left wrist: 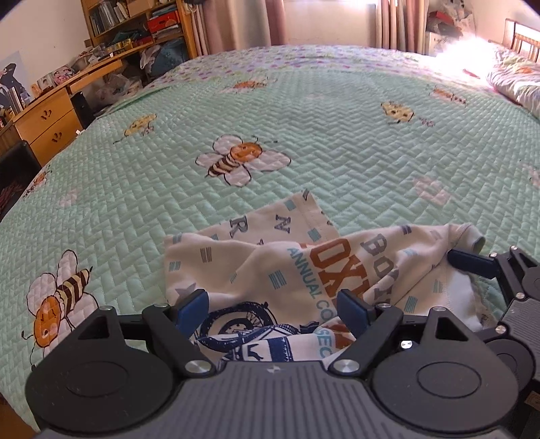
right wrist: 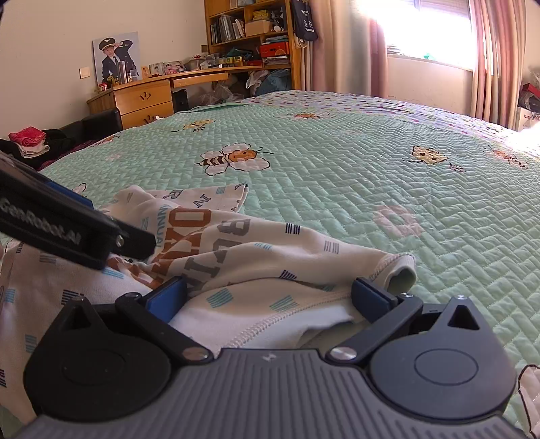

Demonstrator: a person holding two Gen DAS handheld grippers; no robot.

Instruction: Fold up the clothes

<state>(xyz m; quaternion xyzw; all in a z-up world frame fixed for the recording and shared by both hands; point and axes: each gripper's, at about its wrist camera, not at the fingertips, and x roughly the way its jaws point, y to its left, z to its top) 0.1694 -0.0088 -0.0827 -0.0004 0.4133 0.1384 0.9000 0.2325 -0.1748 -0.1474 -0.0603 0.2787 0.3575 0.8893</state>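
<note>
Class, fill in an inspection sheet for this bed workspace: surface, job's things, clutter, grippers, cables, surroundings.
Surface: green quilted bedspread with bee prints, lying flat.
Job's things: one cream printed garment, crumpled, not yet folded, a sleeve trailing right.
Clutter: rolled quilt at the bed's far right corner.
Grippers: left gripper open, garment between its jaws; right gripper open over the sleeve end.
Cables: nothing seen.
Surroundings: wooden desk, bookshelf, curtains, bright window.

Right gripper [right wrist: 268, 293] jaws wide over rumpled shirt [right wrist: 256, 256] on bedspread [right wrist: 371, 189].
</note>
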